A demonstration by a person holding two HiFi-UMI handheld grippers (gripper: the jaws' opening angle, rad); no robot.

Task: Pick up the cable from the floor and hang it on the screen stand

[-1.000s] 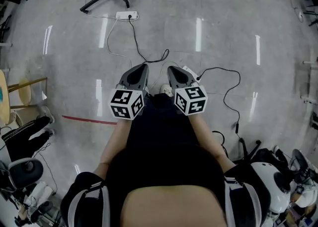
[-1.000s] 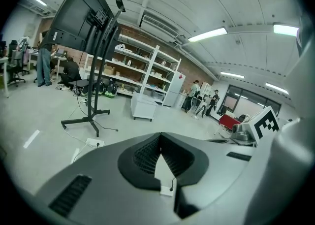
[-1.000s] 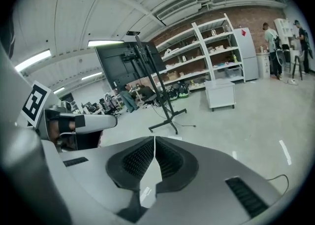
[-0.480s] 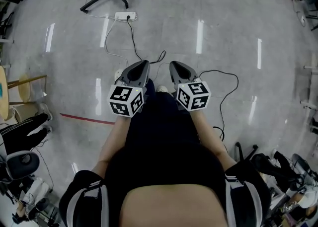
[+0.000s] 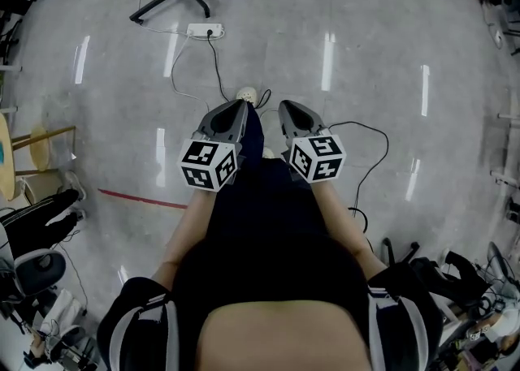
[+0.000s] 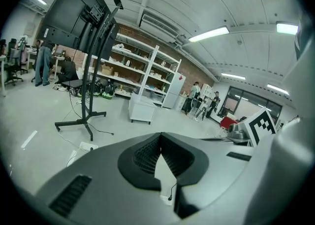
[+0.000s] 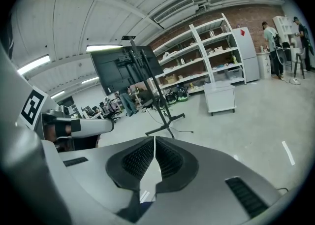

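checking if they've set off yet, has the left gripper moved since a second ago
Yes, slightly: in the head view the left gripper has edged closer to the white power strip on the floor ahead.

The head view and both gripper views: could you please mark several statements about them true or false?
1. The left gripper and right gripper both have their jaws together, empty. True.
2. The right gripper holds a cable. False: the black cable lies on the floor.
3. The white power strip lies near the screen stand. True.
4. The screen stand has toppled over. False: it stands upright.
5. A floor marking runs at the person's right. False: the red line is at their left.
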